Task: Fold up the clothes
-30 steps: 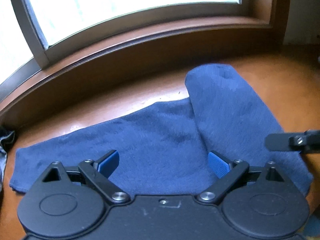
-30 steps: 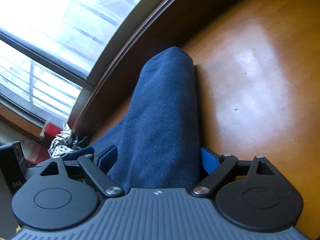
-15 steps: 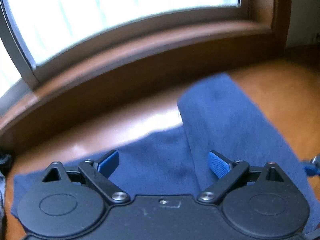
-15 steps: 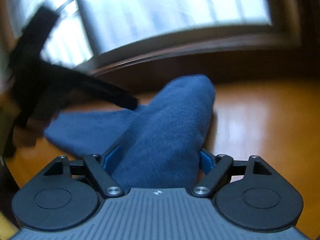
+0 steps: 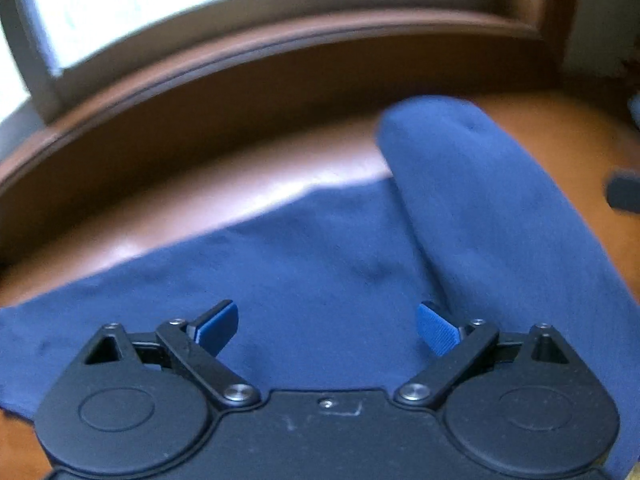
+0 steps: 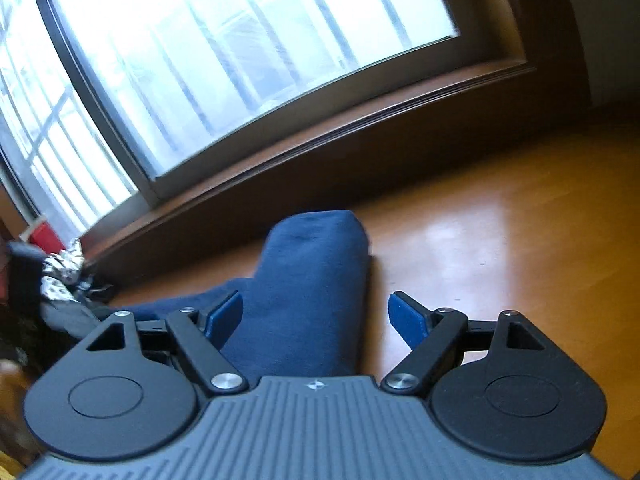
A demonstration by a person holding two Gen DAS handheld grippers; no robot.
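A dark blue garment (image 5: 320,272) lies flat on the orange wooden floor (image 5: 248,184), one end folded over into a long strip (image 5: 480,200) that runs toward the window. My left gripper (image 5: 327,326) hovers open above the flat part, nothing between its blue pads (image 5: 218,326). In the right wrist view the same folded strip (image 6: 316,280) reaches up between the fingers of my right gripper (image 6: 316,316), which stands open above its near end without pinching it.
A brown window sill and frame (image 5: 280,52) run along the far side. A patterned heap of other clothes (image 6: 60,280) and a red item (image 6: 42,236) lie at the left. Bare floor (image 6: 500,240) spreads right of the garment. A dark blurred object (image 5: 624,192) shows at the right edge.
Both cameras have swung. The right gripper has pulled back and tilted up, showing more window. The left gripper has shifted over the flat part. The garment lies as before.
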